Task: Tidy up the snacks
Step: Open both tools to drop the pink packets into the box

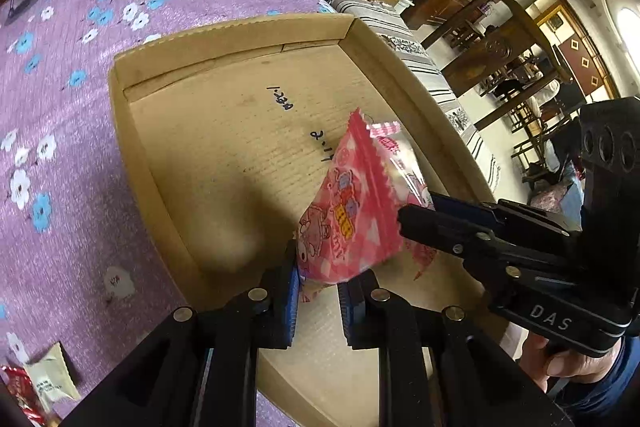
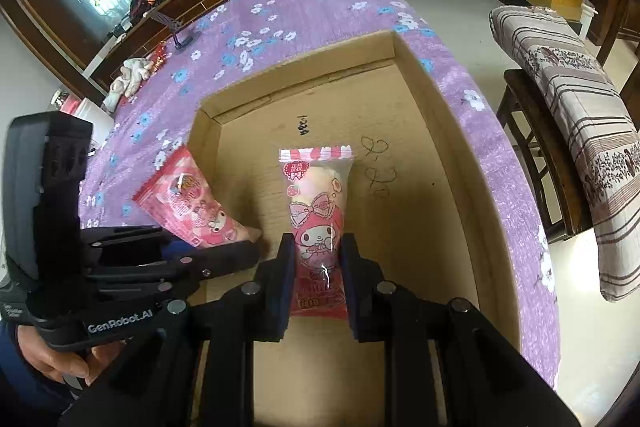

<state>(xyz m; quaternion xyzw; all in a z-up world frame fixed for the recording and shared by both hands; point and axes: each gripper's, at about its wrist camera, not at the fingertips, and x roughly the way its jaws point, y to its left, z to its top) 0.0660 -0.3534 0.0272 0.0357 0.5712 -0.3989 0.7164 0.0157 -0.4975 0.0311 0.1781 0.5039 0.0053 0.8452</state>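
Over the cardboard box point(image 2: 440, 147), each gripper, left point(image 1: 318, 277) and right point(image 2: 316, 251), clamps its own pink snack packet point(image 1: 352, 223) point(image 2: 318, 203).

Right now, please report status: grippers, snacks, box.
Left gripper shut on pink checked packet. Right gripper shut on bunny packet. Both over cardboard box. Nothing blocking.

Hidden and cut-off parts, both wrist views

Pink snack packet point(image 1: 352, 211): print blurred, lower end hidden behind the left gripper point(image 1: 318, 301). Second packet point(image 2: 318, 227): bottom edge hidden between the right gripper point(image 2: 316, 291) fingers. Cardboard box point(image 2: 452, 163): near wall hidden at 6 o'clock. Wrappers point(image 1: 40, 387) at 8 o'clock cut by the frame edge, labels unreadable. Handwriting point(image 1: 282, 99) in the box too small to tell.
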